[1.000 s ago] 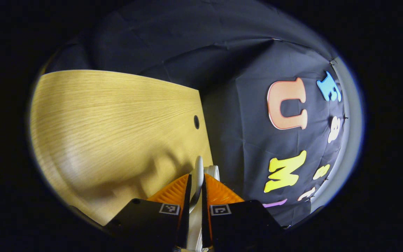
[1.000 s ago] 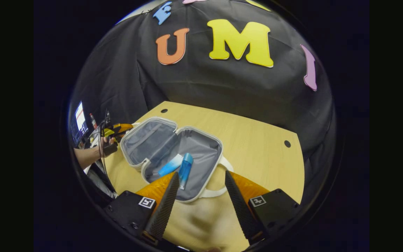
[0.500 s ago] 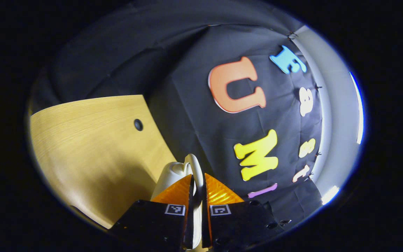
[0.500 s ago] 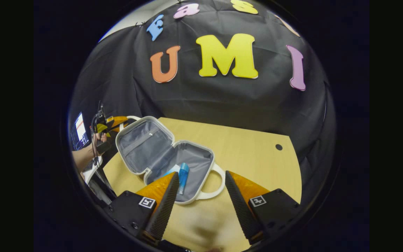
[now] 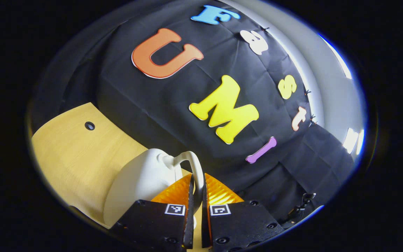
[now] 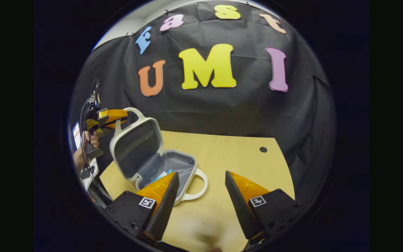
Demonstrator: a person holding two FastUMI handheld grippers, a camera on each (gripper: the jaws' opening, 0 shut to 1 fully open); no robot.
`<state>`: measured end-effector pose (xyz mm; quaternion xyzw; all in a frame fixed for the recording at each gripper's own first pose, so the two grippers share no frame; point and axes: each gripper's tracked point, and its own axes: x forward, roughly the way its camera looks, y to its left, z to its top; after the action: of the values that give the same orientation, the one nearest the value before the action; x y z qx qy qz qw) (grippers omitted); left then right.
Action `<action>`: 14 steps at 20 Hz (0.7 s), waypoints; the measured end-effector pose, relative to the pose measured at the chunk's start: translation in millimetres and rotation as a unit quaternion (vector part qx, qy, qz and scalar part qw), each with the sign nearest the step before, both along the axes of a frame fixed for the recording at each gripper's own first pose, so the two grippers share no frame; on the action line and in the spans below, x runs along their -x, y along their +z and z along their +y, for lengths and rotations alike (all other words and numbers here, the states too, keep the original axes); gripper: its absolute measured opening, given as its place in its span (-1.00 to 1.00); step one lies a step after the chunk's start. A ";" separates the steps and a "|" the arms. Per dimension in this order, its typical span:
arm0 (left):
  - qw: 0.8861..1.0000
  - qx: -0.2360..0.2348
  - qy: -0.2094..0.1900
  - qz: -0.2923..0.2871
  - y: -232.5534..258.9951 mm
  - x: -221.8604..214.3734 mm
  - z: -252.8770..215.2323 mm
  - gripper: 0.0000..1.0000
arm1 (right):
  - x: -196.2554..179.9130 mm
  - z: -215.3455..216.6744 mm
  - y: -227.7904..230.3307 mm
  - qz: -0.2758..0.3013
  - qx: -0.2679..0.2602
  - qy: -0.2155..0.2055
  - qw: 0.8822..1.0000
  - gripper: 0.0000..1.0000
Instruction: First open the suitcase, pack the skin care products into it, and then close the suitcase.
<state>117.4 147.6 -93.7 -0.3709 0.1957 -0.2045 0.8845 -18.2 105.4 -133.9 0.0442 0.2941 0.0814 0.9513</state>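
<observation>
Now one suitcase [image 6: 142, 154], two handles, left tongs [image 5: 197, 187] gripping one.

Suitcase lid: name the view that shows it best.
Right gripper view: the suitcase lid stands raised, its grey lining facing the camera, the left tool pinching its handle. Left gripper view gives just its white outer shell.
</observation>
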 end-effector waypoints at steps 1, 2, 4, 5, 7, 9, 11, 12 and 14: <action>1.000 -0.012 -0.009 -0.001 -4.3 3.7 -15.6 -0.77 | 1.5 -6.9 -0.7 0.000 0.002 -0.004 1.000 0.55; 1.000 -0.028 -0.014 0.000 -11.1 5.6 -28.9 -0.77 | 3.1 -11.1 0.2 0.000 0.003 -0.007 1.000 0.58; 0.998 -0.055 -0.029 0.001 -14.5 8.7 -55.5 -0.77 | 6.9 -23.3 0.6 0.000 0.004 -0.015 1.000 0.58; 0.997 -0.069 -0.037 0.000 -17.9 9.0 -67.1 -0.77 | 8.5 -30.5 0.4 -0.001 0.006 -0.020 1.000 0.55; 0.993 -0.108 -0.052 -0.005 -28.1 12.9 -86.5 -0.76 | 11.9 -43.6 0.7 -0.003 0.008 -0.031 0.999 0.58; 0.988 -0.143 -0.064 -0.006 -38.3 21.6 -106.1 -0.76 | 15.1 -55.1 1.3 -0.004 0.009 -0.041 0.999 0.58; 0.981 -0.177 -0.080 0.002 -55.9 28.6 -121.2 -0.77 | 18.9 -66.9 -0.3 -0.002 0.010 -0.051 0.999 0.55; 0.978 -0.188 -0.086 0.006 -64.5 31.9 -129.2 -0.77 | 20.4 -72.4 -0.3 -0.001 0.011 -0.057 0.998 0.55; 0.972 -0.209 -0.105 0.016 -85.5 31.3 -154.5 -0.77 | 24.4 -84.3 0.7 -0.001 0.015 -0.066 0.998 0.55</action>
<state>86.1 -6.9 -179.3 -0.1587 0.2859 -0.2452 0.9127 -42.6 21.1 -133.2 0.0490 0.2905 0.0143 0.9555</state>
